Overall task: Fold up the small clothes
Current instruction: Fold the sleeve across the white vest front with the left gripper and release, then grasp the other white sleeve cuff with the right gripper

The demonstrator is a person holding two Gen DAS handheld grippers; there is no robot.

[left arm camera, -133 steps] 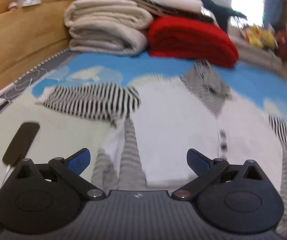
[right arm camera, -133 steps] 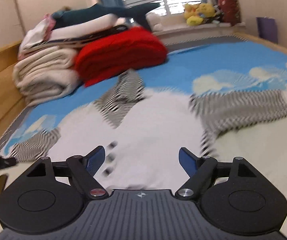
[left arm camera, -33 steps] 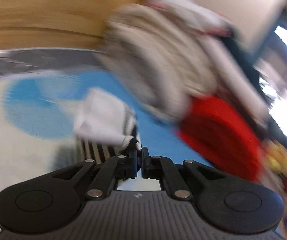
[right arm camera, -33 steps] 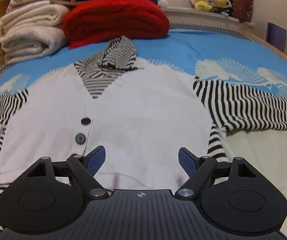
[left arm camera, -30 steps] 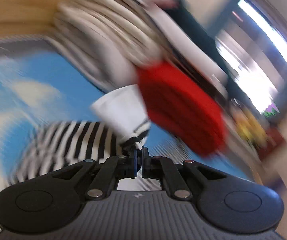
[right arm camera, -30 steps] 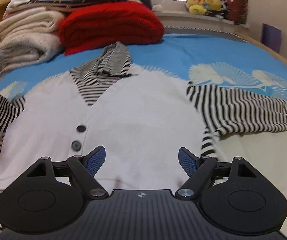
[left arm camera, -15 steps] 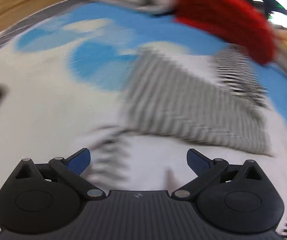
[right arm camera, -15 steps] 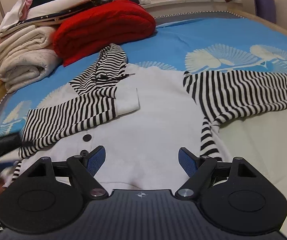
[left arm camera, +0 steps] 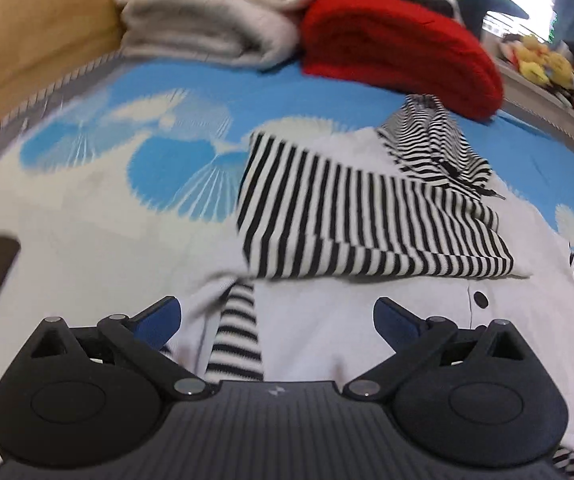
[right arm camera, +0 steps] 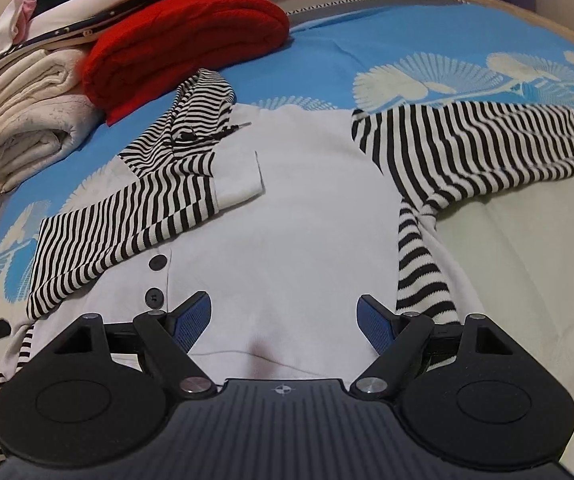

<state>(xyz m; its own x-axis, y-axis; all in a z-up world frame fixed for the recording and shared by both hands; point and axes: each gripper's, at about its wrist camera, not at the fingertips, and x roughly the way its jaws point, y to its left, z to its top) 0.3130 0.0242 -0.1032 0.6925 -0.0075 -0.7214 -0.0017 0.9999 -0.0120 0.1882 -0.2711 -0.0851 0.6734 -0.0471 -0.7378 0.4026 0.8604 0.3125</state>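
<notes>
White buttoned cardigan with black-and-white striped sleeves (right arm camera: 295,216) lies flat on the blue-patterned bed (right arm camera: 367,36), its one striped sleeve (right arm camera: 123,224) folded across the chest. Left gripper (left arm camera: 277,316) and right gripper (right arm camera: 285,320) hover above the hem, jaws apart and empty.

White cardigan (right arm camera: 299,216) flat — one striped sleeve (right arm camera: 127,224) folded across its front

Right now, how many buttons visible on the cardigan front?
2 in the right wrist view: upper button just below the folded striped sleeve, lower button near the right gripper. More may be hidden under the sleeve.
</notes>
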